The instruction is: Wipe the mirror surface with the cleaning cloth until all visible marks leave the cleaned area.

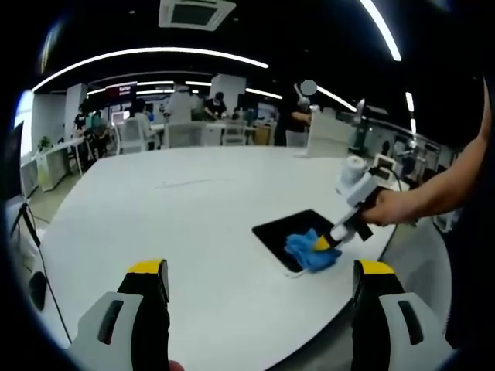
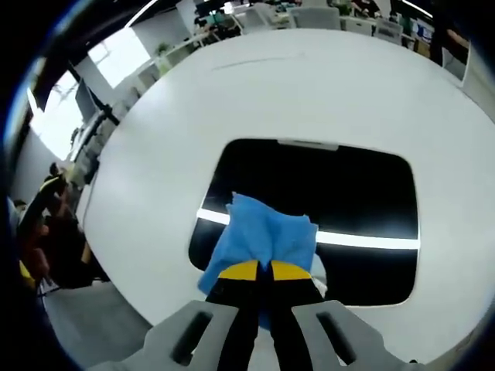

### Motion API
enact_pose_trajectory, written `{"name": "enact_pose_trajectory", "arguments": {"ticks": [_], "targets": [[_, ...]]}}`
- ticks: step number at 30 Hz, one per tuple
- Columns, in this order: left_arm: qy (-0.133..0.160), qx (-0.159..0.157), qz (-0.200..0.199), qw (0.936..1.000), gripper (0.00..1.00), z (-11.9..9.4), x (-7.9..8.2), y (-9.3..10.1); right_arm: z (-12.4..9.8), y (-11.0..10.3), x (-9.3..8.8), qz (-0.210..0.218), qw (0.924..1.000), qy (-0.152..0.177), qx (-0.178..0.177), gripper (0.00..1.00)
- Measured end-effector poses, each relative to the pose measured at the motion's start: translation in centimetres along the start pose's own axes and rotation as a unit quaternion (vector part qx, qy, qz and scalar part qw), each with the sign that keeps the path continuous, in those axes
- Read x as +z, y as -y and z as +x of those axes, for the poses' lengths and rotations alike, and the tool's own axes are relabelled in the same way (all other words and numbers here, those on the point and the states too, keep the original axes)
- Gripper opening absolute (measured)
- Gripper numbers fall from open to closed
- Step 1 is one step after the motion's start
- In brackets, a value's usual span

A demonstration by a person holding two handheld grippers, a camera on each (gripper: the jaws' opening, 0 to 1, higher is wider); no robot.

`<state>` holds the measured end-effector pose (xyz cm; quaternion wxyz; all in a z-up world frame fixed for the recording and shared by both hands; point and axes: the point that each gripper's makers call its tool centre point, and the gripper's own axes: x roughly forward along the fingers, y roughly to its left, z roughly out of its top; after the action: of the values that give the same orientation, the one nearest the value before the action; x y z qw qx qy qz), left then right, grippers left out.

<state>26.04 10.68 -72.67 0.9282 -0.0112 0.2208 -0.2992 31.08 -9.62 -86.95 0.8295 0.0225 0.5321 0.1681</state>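
Crumpled, the blue cloth (image 2: 267, 236) sits pinched in the right tool (image 2: 263, 270) on the dark mirror (image 2: 348, 197); left tool (image 1: 259, 270) gapes.

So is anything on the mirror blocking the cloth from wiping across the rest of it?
Nothing visible does. The right claw is shut on the blue cloth at the mirror's near edge, and the dark surface beyond it is bare apart from a reflected light strip.

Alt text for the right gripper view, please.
The right tool, shut on a crumpled blue cleaning cloth, presses it onto a dark rectangular mirror lying flat on a round white table.
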Motion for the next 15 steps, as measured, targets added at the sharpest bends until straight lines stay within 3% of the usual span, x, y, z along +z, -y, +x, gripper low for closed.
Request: {"name": "enact_pose_trajectory", "arguments": {"ticks": [15], "targets": [[-0.004,0.007,-0.001,1.0000,0.99,-1.0,-0.7,0.4,0.7,-2.2,0.4,-0.010,0.9998,-0.002,0.015,0.00]]}}
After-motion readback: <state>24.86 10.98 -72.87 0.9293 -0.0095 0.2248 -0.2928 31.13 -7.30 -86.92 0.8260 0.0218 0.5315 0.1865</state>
